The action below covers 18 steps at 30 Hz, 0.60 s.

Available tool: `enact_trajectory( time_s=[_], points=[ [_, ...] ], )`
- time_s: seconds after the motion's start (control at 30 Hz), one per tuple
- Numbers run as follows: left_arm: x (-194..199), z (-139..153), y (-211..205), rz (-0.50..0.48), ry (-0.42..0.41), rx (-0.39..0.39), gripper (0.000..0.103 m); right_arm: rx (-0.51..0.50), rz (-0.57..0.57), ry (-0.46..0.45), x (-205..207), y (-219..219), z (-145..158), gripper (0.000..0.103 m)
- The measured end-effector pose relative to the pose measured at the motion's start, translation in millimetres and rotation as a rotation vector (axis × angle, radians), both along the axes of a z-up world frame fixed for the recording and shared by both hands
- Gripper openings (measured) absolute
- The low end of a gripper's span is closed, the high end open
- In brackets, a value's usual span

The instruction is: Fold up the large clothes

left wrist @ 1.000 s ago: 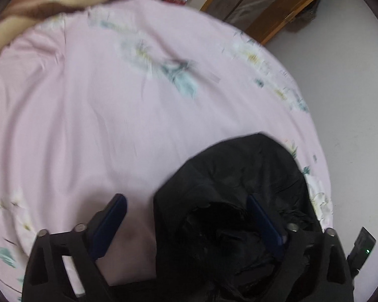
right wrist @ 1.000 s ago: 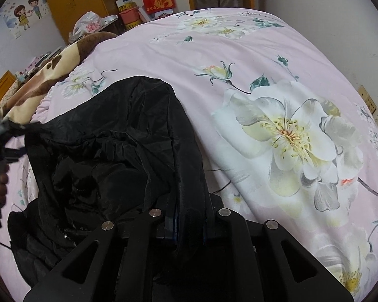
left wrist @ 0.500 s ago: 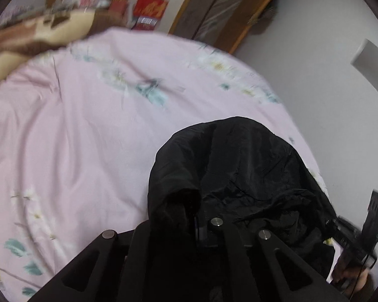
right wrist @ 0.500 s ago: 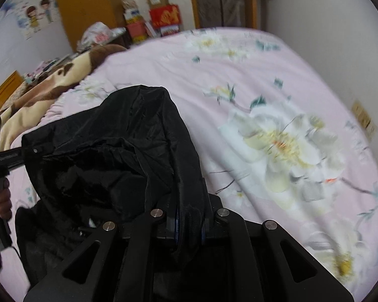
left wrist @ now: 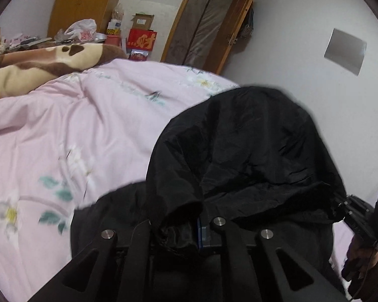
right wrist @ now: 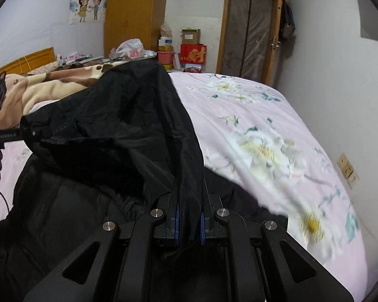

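Note:
A large black jacket [left wrist: 252,151] hangs lifted over the pink floral bed cover [left wrist: 75,125], with its lower part still bunched on the bed. My left gripper [left wrist: 186,231] pinches a fold of the jacket's edge between its blue pads, and its jaws are opening slightly. In the right wrist view, my right gripper [right wrist: 189,226] is shut on another edge of the jacket [right wrist: 108,130]. The left gripper [right wrist: 35,133] shows there at the far left, holding the cloth taut. The right gripper [left wrist: 357,216] appears at the left view's right edge, in a hand.
A brown and cream blanket [left wrist: 32,63] lies at the bed's far left. Behind the bed stand a wooden wardrobe [right wrist: 136,17], stacked boxes [right wrist: 192,47] and a door [right wrist: 249,32]. A white wall [right wrist: 340,88] runs along the bed's right side.
My left gripper closed on the jacket's edge. Both grippers rose and tilted up, lifting the jacket off the bed cover so the room's far wall came into view.

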<state>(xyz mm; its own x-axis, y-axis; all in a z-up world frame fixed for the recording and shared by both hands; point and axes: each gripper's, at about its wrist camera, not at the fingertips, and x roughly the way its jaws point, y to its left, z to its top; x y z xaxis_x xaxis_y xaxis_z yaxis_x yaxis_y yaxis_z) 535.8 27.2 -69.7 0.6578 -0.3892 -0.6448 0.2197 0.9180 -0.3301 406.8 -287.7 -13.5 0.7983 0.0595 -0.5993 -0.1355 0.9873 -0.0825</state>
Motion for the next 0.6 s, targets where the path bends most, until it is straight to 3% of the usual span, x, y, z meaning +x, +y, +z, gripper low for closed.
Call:
enact_trajectory(
  time_s=[0.23,0.37,0.43,0.5,0.6],
  points=[
    [-31,-16,15,0.064,0.062,-0.038,0.027,0.044,-0.029,0.119,-22,-5,-24,0.012],
    [-42,-17,20,0.077,0.075,-0.031,0.027,0.074,-0.029,0.140,-35,-4,2,0.019],
    [-44,-17,25,0.095,0.085,-0.053,0.027,0.046,0.004,0.091,-47,4,24,0.026],
    [-46,-16,31,0.124,0.096,-0.084,0.027,0.035,0.037,0.043,-58,12,42,0.048],
    [-51,-16,35,0.142,0.109,-0.118,0.027,0.026,0.110,0.021,-76,35,62,0.062]
  ],
)
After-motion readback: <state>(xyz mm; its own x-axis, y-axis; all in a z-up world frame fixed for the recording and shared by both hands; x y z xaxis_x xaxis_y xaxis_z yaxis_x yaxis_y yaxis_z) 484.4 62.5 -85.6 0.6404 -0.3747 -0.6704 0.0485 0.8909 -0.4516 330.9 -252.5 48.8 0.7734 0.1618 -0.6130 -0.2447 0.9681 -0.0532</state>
